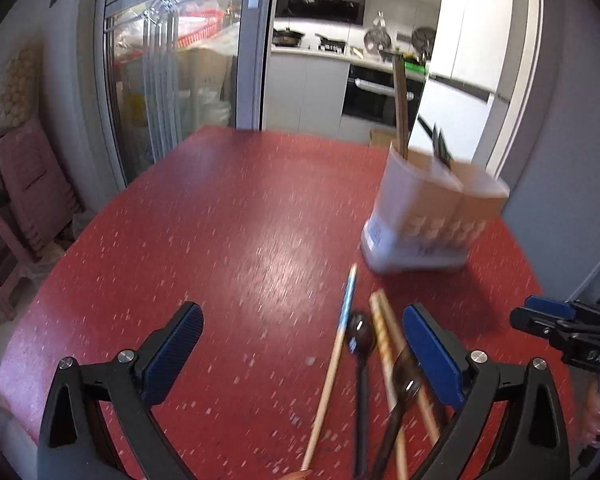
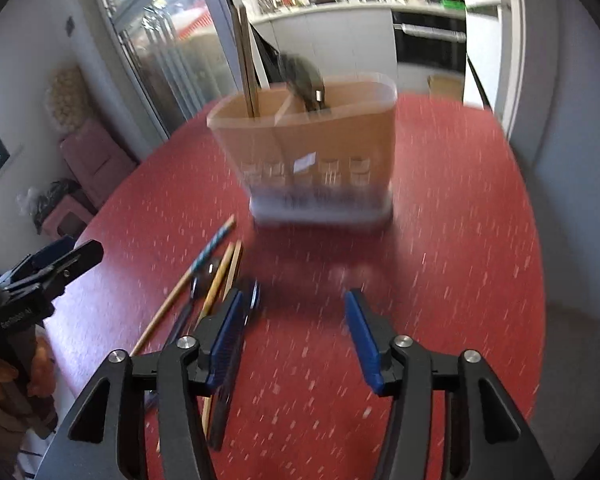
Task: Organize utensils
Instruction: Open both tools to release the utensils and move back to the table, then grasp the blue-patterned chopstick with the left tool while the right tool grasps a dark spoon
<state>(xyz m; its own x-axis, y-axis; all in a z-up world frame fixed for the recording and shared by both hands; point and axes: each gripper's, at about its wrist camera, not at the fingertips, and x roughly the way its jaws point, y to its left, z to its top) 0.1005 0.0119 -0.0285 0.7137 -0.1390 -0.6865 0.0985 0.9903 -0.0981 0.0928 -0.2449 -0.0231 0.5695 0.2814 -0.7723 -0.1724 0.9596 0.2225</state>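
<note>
Reading "DAS" on the right gripper (image 1: 540, 318) body; holder (image 1: 432, 216) labels blurred. Both grippers spread apart, empty. Left gripper (image 1: 300, 348) hangs over chopsticks (image 1: 384, 344) and spoons (image 1: 360, 336) lying on red bench (image 1: 220, 240), near holder.

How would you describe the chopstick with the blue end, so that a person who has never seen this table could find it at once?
Start from the utensil holder standing on the red table. In front of it a small bunch of loose utensils lies flat. The blue-ended chopstick is the outermost piece on the left of that bunch in both views; its far half is light blue, while the pair of chopsticks beside it is plain tan and the spoons are dark.
</note>
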